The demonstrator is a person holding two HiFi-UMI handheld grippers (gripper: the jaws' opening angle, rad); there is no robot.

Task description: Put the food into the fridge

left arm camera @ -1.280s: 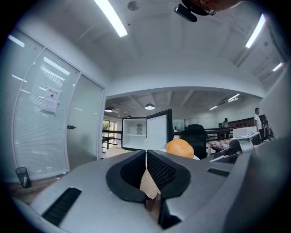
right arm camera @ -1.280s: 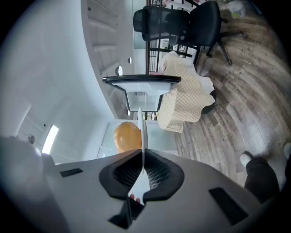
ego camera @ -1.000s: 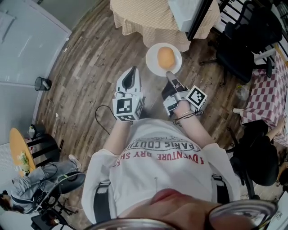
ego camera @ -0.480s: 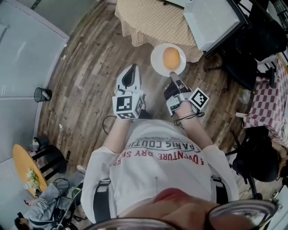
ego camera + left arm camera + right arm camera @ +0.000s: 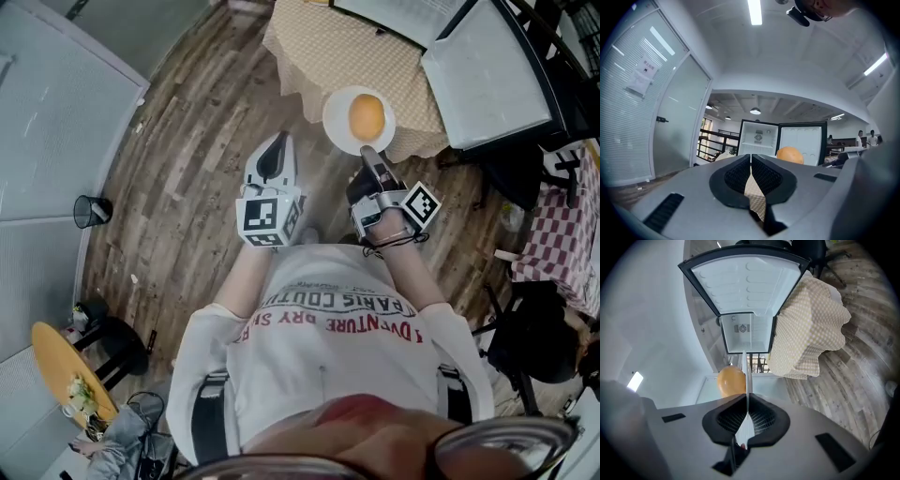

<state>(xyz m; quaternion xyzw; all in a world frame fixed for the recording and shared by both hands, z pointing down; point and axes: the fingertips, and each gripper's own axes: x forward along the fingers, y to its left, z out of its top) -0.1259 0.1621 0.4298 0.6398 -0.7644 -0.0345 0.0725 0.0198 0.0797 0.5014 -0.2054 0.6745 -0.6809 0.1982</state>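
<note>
White plate [image 5: 336, 124], one, carries one round orange food item [image 5: 367, 115]; we hold its rim clamped in the right gripper [image 5: 368, 155], jaws nearly together. Our left gripper [image 5: 278, 142] is closed and empty, beside it. One fridge [image 5: 758, 138] stands open ahead on one cloth-covered counter [image 5: 319, 47], with both grippers pointing toward it.

This looks like an open-plan office fitted out as a test room. Glass partitions [image 5: 675, 117] with blinds [image 5: 623, 84] stand under ceiling strip lights [image 5: 754, 11]. Black office chairs [image 5: 539, 333] and a mesh bin [image 5: 91, 211] stand on a wood-look floor [image 5: 187, 159]. Homely props sit among them: a small open fridge [image 5: 759, 138] on a tabletop under a checked cloth [image 5: 328, 47], and a red-checked cloth [image 5: 562, 234] nearby. People [image 5: 865, 137] stand at the far end.
</note>
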